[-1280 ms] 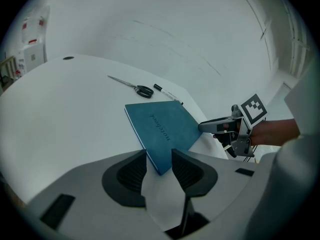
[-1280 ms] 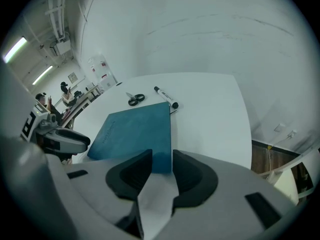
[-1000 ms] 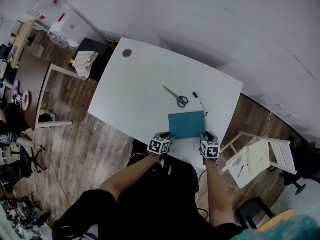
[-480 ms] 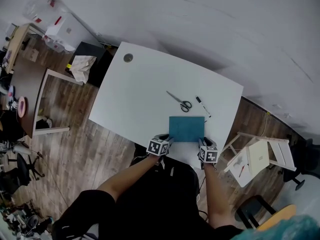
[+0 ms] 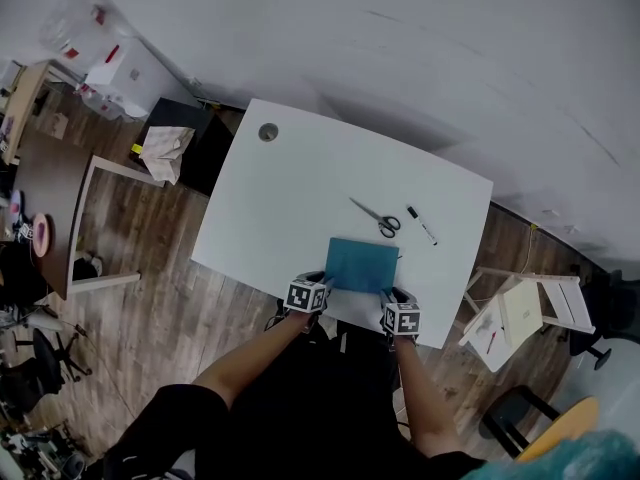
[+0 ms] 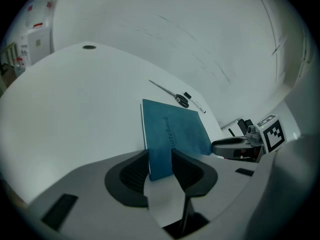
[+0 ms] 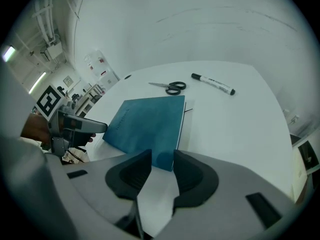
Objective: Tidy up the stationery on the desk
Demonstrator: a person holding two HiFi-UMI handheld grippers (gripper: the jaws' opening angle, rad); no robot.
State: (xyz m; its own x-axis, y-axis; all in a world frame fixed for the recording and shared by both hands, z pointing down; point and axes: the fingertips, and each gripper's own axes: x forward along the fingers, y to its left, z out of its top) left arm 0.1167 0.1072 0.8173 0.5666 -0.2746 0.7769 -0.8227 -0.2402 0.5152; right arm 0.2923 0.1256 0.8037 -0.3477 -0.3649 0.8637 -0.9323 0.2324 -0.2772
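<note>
We have the teal notebook (image 5: 361,265) at lower centre of the desk (image 5: 280,198). The left gripper (image 5: 322,282) clamps one near corner. The right gripper (image 5: 392,295) has just been opening its jaws around the other. Just upper right, scissors (image 5: 377,218) and marker (image 5: 421,225) lie unsorted, so we judge most tidying left.

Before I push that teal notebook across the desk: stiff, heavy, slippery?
The teal notebook probably stays fairly stiff: its cover shows no sag or curl. Likely light, as it looks thin. It should slide easily on the smooth white desk and, lying flat, won't roll or tip.
</note>
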